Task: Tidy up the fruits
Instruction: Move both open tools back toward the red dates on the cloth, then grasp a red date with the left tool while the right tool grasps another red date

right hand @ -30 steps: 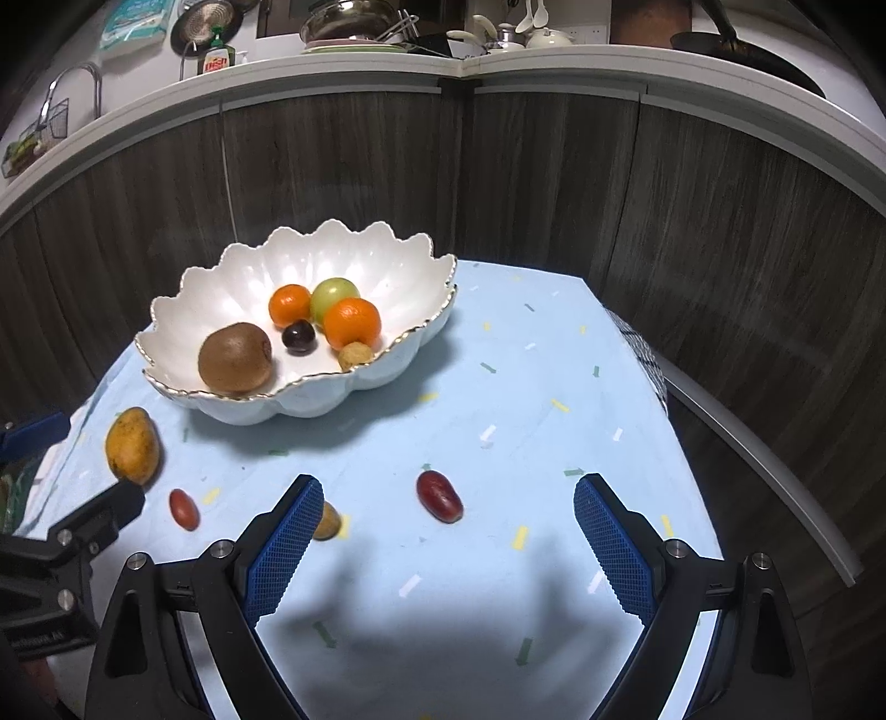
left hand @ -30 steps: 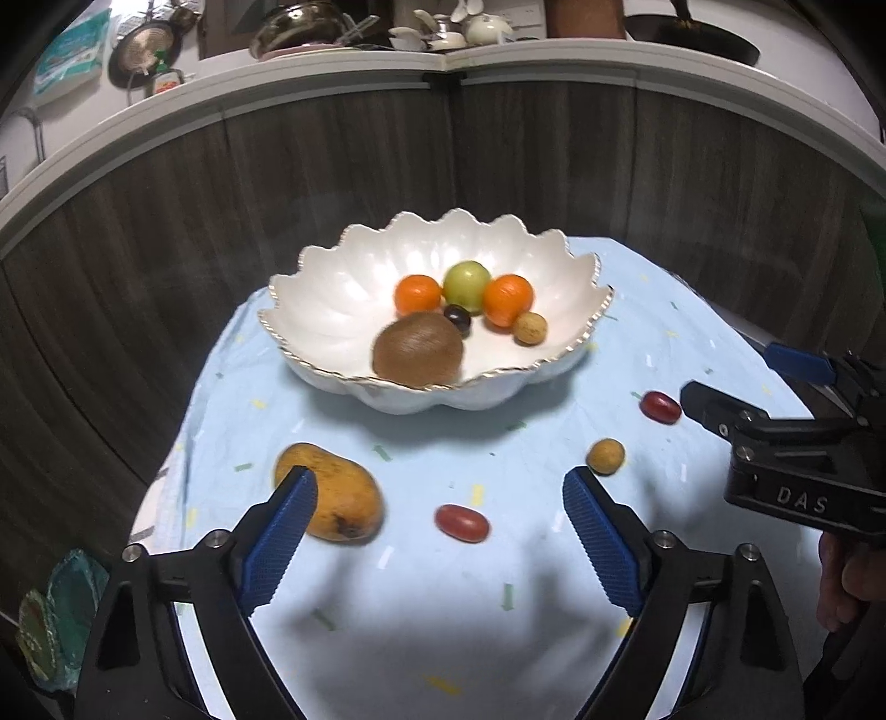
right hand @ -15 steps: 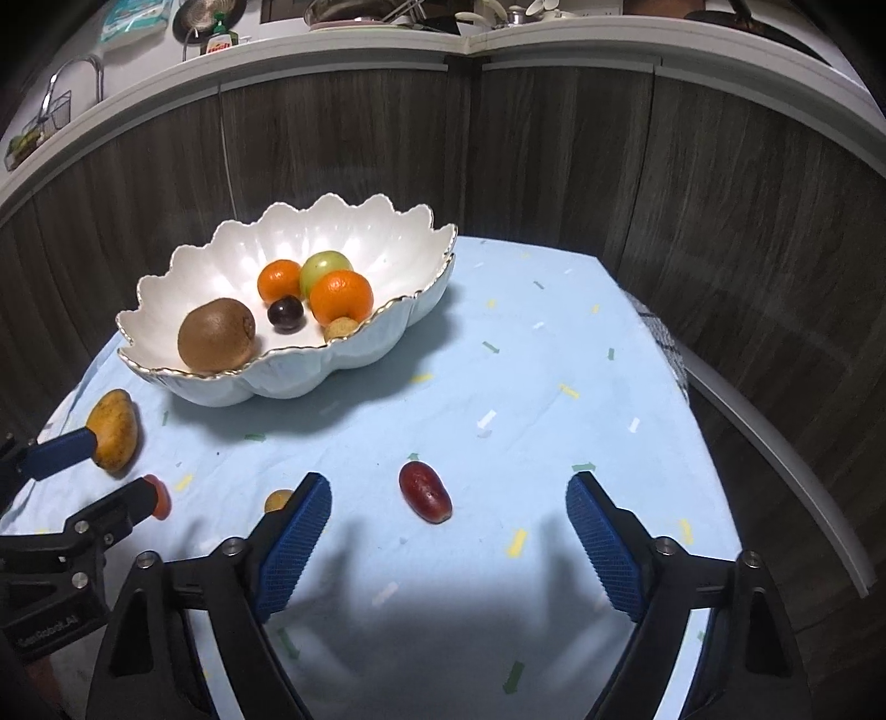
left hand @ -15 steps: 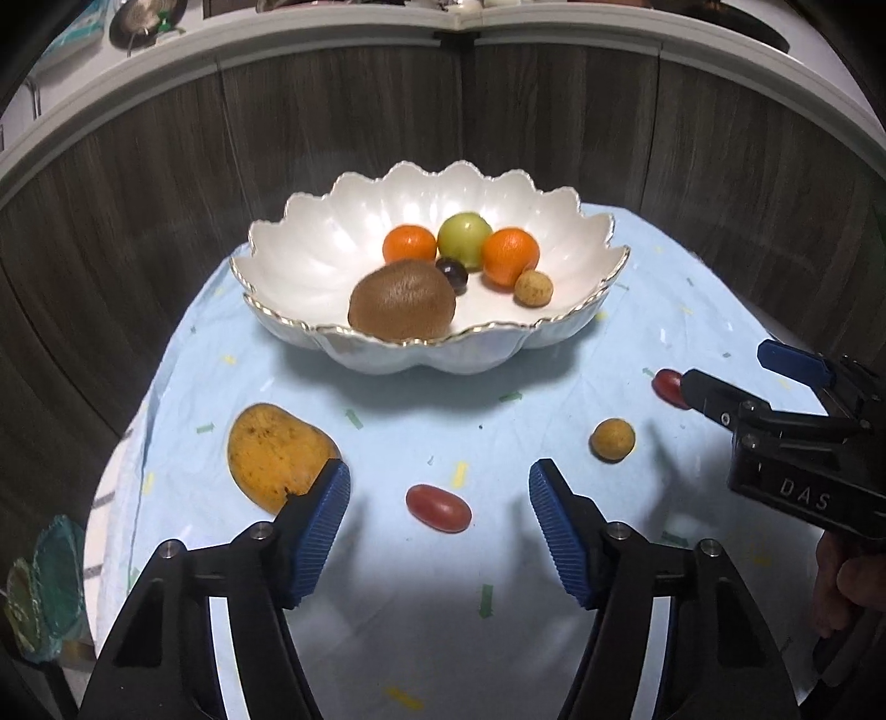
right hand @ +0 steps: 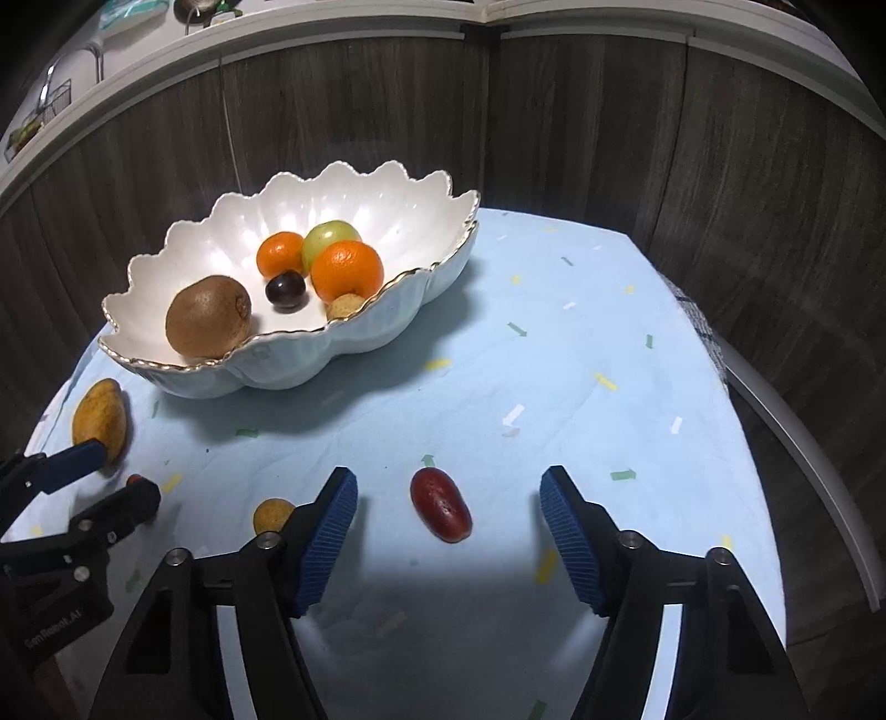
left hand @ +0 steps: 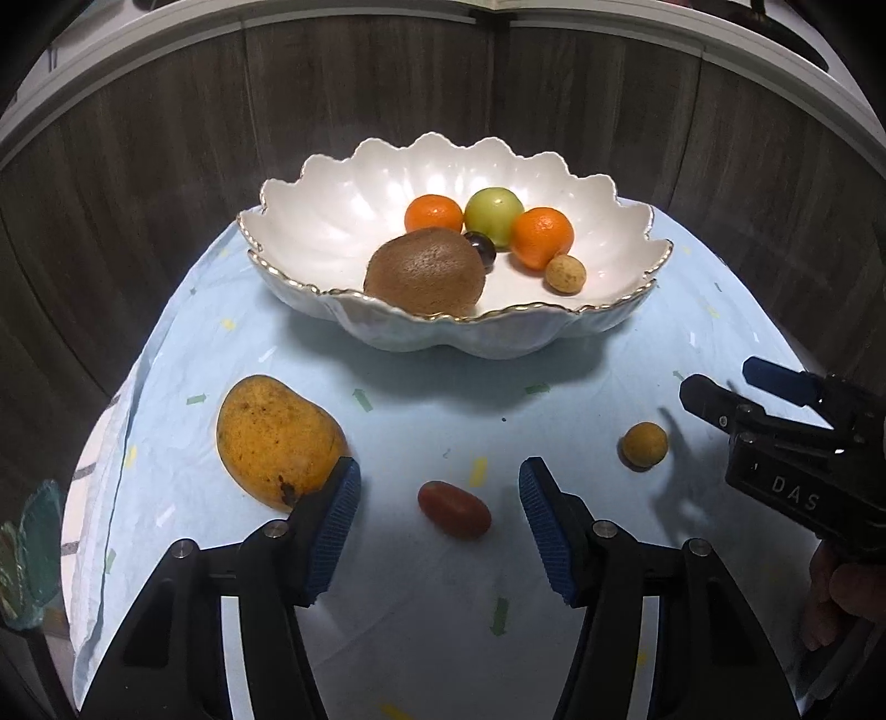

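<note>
The left gripper [left hand: 440, 512] hangs over a light blue cloth [left hand: 421, 598] printed with small coloured flecks. Its jaws are closing, about half apart. A red oval fruit [left hand: 454, 509] lies on the cloth between the ribbed blue pads [left hand: 332, 526]; neither pad touches it. A mango [left hand: 277, 440], yellow-orange with dark specks, lies just beside the left pad, which overlaps its near end in this view; contact cannot be told. A small round tan fruit [left hand: 644, 445] lies to the right, between the two grippers.

The right gripper [right hand: 448, 526] is also closing, jaws roughly half apart. A dark red oblong fruit [right hand: 441, 511] lies between its pads, nearer the left one, touched by neither. The tan fruit is partly hidden behind the left pad in the right wrist view.

Beyond both grippers stands a white bowl [left hand: 332, 221], glossy, with a scalloped gold-edged rim. It holds a fuzzy brown kiwi [left hand: 425, 272], two oranges [left hand: 541, 237], a green round fruit [left hand: 494, 215], a dark grape [left hand: 480, 248] and another small tan fruit [left hand: 565, 272], all grouped together.

Dark wood-grain panels [right hand: 609, 138] close off the far side, under a pale counter edge [right hand: 277, 39]. Part of a hand [left hand: 841, 598] shows behind the right gripper body.
</note>
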{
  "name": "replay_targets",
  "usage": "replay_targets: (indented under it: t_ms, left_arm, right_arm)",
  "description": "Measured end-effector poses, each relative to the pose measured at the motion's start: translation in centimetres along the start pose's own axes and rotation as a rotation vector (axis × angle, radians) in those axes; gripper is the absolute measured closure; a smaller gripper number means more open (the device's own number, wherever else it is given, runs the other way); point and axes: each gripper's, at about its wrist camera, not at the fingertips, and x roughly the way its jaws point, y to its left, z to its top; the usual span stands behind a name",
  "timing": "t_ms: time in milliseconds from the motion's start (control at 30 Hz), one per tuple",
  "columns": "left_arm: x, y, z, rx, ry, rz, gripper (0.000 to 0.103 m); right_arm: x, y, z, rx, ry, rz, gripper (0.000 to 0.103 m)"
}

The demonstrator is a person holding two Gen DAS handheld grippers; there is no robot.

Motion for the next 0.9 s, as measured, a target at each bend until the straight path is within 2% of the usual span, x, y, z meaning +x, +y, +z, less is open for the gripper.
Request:
replay_targets:
  t_ms: [233,467,600,667,800,900]
  left_arm:
    - [0.7,0.3,-0.2,-0.011,0.027,-0.009,0.049]
    - [1.4,0.4,-0.5,-0.021,0.044,-0.016,0.059]
    - [1.5,0.1,-0.6,-0.013,0.039,-0.023,0.067]
    - [1.5,-0.1,-0.7,-0.003,0.038,-0.028,0.074]
    - [1.4,-0.3,-0.9,0.007,0.039,-0.030,0.077]
    - [1.4,-0.1,-0.8,-0.001,0.042,-0.038,0.078]
  right_arm:
    - [1.0,0.0,-0.3,0.007,0.042,0.010,0.047]
    - [1.2,-0.1,-0.3,0.011,0.053,0.003,0.050]
    - [1.1,-0.3,-0.2,0.021,0.052,-0.012,0.059]
    - [1.1,-0.4,-0.2,0.026,0.050,-0.016,0.065]
    - [1.1,-0.3,-0.2,0.015,0.049,0.000,0.078]
    - [1.1,-0.2,-0.2,0.015,0.049,0.001,0.079]
